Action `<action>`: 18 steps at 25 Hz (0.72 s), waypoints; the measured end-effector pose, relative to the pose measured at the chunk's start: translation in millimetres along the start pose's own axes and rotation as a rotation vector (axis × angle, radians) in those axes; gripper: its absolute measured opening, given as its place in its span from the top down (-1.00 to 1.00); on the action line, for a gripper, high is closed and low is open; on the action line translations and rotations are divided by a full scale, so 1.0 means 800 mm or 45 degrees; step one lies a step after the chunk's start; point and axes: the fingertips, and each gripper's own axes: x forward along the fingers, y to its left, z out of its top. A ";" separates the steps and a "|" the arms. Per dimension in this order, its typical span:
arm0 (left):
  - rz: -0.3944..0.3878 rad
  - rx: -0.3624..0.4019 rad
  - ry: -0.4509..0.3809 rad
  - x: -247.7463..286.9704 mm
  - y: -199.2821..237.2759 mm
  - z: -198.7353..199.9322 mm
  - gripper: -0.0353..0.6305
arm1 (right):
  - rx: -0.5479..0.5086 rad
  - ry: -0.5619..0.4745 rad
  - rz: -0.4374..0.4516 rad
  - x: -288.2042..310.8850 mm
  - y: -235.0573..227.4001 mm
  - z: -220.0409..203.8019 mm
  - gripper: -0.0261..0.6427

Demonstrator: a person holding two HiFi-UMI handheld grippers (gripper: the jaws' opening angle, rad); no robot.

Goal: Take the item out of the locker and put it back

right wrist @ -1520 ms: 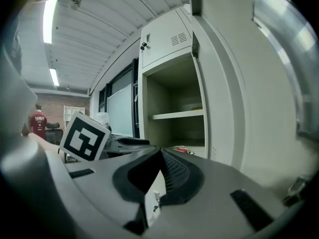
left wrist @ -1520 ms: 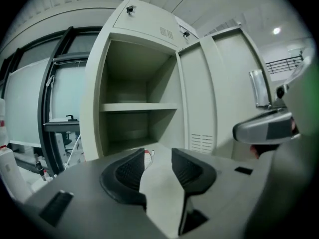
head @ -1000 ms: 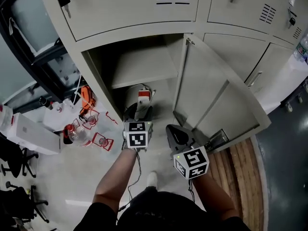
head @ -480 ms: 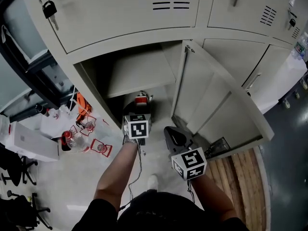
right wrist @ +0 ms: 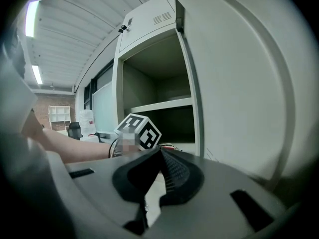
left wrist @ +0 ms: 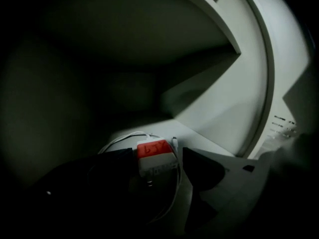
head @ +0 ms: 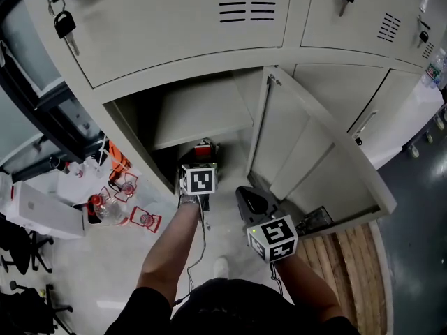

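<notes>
Left tongs (head: 202,160) opening around the charger (head: 204,147) low in the locker (head: 209,56); right tongs (head: 253,199) closed and empty.
Head view: I have the left tongs reaching into the bottom compartment, under the shelf (head: 202,110), with the charger just ahead of them, and the right tongs hang outside beside the open door (head: 314,159). Left gripper view: the left tongs (left wrist: 157,166) are spreading wide, and the red-and-white charger (left wrist: 154,151) sits on the locker floor between the jaws, its thin white cable (left wrist: 119,139) looped around it. I judge it light and rigid with smooth sides, so I would pinch the block across its flat faces, never the limp cable. Right gripper view: the right tongs (right wrist: 158,171) have their ribbed pads together on nothing, pointing toward the locker opening.
</notes>
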 end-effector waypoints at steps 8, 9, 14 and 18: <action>0.033 0.037 0.115 0.015 0.001 -0.009 -0.02 | 0.021 0.010 0.008 0.004 -0.001 -0.004 0.93; 0.029 0.034 0.122 0.016 0.001 -0.010 -0.03 | 0.020 0.010 0.005 0.005 -0.002 -0.005 0.93; -0.011 0.013 0.165 0.021 0.001 -0.012 -0.04 | 0.038 0.022 0.018 0.008 0.002 -0.010 0.93; -0.079 -0.023 0.222 0.022 0.000 -0.016 -0.03 | 0.050 0.019 0.020 0.011 0.004 -0.012 0.93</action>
